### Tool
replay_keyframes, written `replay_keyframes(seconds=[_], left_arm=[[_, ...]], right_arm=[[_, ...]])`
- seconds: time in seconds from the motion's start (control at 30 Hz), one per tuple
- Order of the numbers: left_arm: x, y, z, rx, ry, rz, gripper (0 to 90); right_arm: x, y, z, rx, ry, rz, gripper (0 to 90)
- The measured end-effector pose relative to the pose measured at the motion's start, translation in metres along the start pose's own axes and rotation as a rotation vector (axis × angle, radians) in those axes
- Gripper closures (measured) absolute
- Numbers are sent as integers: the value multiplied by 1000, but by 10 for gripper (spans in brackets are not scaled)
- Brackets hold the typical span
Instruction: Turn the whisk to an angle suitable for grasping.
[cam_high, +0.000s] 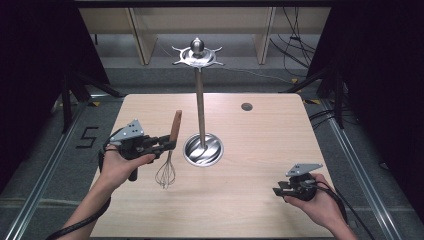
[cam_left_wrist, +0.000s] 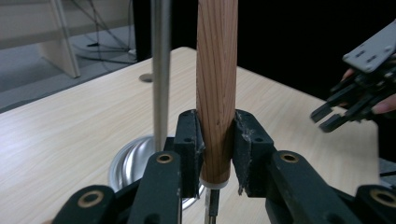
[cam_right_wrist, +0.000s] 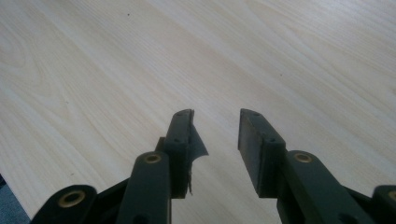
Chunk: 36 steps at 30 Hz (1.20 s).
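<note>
Left gripper (cam_high: 169, 144) pinches the whisk (cam_high: 170, 155) by its wooden handle, wires hanging below, just beside the stand (cam_high: 201, 115); right gripper (cam_high: 278, 190), jaws spread and empty, over the table (cam_high: 260, 145), well apart

In the left gripper view the whisk (cam_left_wrist: 217, 88) is running off the top and bottom edges, its wire head hiding below the frame, while the stand's pole (cam_left_wrist: 160, 70) is leaving the top.
</note>
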<state>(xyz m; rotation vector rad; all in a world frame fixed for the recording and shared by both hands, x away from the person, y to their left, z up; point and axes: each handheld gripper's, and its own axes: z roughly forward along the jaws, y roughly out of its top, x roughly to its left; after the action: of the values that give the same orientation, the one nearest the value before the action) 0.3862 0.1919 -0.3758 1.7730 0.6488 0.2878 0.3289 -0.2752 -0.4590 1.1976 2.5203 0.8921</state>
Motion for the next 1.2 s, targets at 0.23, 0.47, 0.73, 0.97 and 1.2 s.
replay_keyframes(seconds=[0.23, 0.47, 0.73, 0.97, 1.2], left_arm=[[-8, 15, 10, -46, -47, 16, 721], [-14, 28, 17, -64, -69, 40, 721], [-19, 39, 18, -87, -95, 50, 721], [-22, 47, 20, -105, -106, 59, 720], [-25, 52, 20, -117, -113, 66, 720]], right_arm=[[-1, 1, -2, 14, 4, -8, 653], [0, 0, -1, -17, 6, 22, 650], [-2, 0, -3, 0, 4, -2, 643], [-2, -1, -1, -23, -2, 4, 641], [-2, 0, -4, 6, 1, 10, 639]])
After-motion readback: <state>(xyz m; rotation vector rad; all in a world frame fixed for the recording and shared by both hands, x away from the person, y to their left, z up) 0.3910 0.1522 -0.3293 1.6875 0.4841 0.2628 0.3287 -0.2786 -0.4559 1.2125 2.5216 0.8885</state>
